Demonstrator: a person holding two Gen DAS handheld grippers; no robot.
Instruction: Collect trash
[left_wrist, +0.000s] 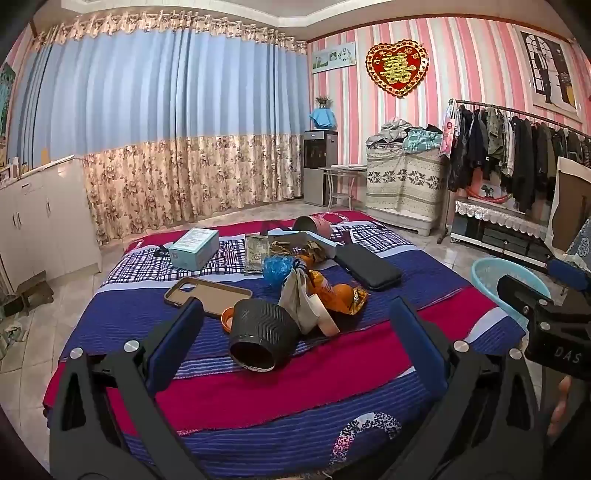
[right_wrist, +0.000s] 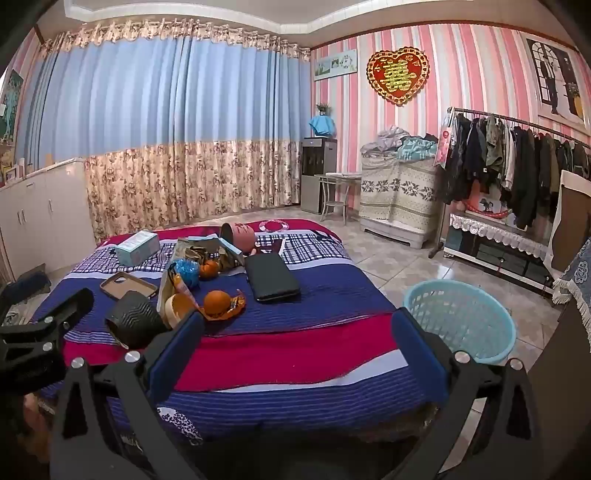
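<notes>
The left gripper (left_wrist: 295, 325) is above the near part of the bed (left_wrist: 258, 391), and its two blue fingers (left_wrist: 177, 339) stand wide apart with nothing between them. The right gripper (right_wrist: 295, 332) is also wide and holds nothing; it is near the right side of the bed, and its body shows at the right edge of the left wrist view.

The trash lies in a loose pile in the middle of the striped bed cover. A dark ribbed cup (left_wrist: 264, 338) lies on its side just in front of the left gripper, with the mouth toward the camera. Just right of it, touching it, there is a crumpled beige paper bag (left_wrist: 299, 295), and beside this an orange snack wrapper (left_wrist: 343, 295). A crumpled blue plastic bag (left_wrist: 277, 269) lies a little farther, and behind it are brown paper scraps (left_wrist: 291, 249) and a pink cup (left_wrist: 314, 226) on its side at the far end.

Other things are on the bed too: a tan phone case (left_wrist: 208, 293) left of the dark cup, a light blue box (left_wrist: 194, 247) far left, and a black flat case (left_wrist: 367, 267) to the right of the pile.

A light blue plastic basket (right_wrist: 458, 321) stands on the tiled floor at the right side of the bed, near the right gripper
</notes>
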